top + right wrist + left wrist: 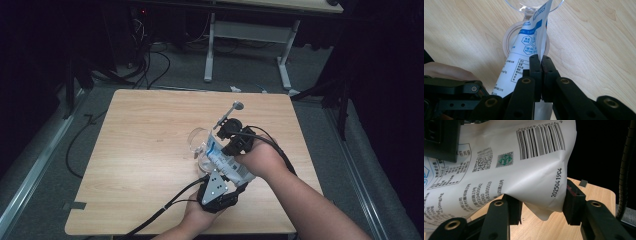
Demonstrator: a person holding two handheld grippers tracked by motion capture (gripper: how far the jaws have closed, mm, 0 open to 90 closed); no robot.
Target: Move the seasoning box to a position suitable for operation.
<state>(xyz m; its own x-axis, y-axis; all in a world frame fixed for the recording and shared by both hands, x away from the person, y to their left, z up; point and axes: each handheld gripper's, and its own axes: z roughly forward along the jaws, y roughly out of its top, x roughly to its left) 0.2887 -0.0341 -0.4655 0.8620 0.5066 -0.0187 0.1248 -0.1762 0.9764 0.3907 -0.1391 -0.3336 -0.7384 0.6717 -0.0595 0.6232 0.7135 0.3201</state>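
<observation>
White printed plastic pouch with blue panels [226,161] is held between both grippers, its upper end tilted over one clear stemmed glass [200,141] on the light wooden table [140,150]. Left gripper [541,205]: jaws partway apart, pads pressing either side of the pouch's gathered bottom corner. Right gripper [541,60]: jaws closed narrow, pinching a thin edge of the pouch just ahead of the pads; the glass foot and bowl lie directly beyond its tips. Readable in the left gripper view: one barcode, one QR code, one green square mark, date stamp "20250419C4"; remaining small print not legible. The right gripper view adds the blue band and hexagon icons on the pouch [529,47]. The high view adds one metal spoon-like tool [229,114] just beyond the right gripper [231,136]. Count: one pouch, one glass, two grippers.
</observation>
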